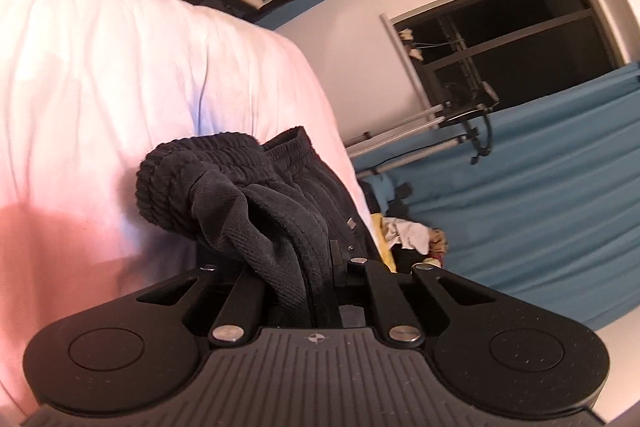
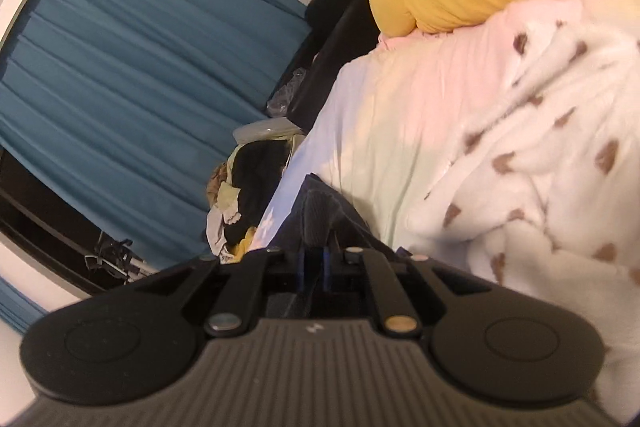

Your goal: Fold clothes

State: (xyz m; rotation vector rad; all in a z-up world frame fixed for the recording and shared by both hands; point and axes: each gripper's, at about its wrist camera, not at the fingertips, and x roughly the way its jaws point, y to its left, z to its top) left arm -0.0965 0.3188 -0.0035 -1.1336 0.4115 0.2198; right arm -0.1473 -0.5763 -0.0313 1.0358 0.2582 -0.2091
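Both tools are clenched on the same dark garment point(image 1: 280, 211): the left tool point(image 1: 304, 267) pinches a bunched fold near the ribbed waistband, the right tool point(image 2: 316, 259) grips a flatter dark edge. The cloth runs forward from each tool onto the bed point(image 1: 120, 75), along its side edge. Further off, a clothes pile point(image 2: 244, 195) sits by the blue curtain point(image 2: 120, 67)

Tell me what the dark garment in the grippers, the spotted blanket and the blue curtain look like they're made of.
Dark garment: matte knit, probably cotton jersey, judging by its ribbed gathered waistband and visible weave. Spotted blanket: plush fleece or faux fur, with a fuzzy white pile and brown spots. Blue curtain: matte woven cloth hanging in soft pleats; the fibre is unclear.
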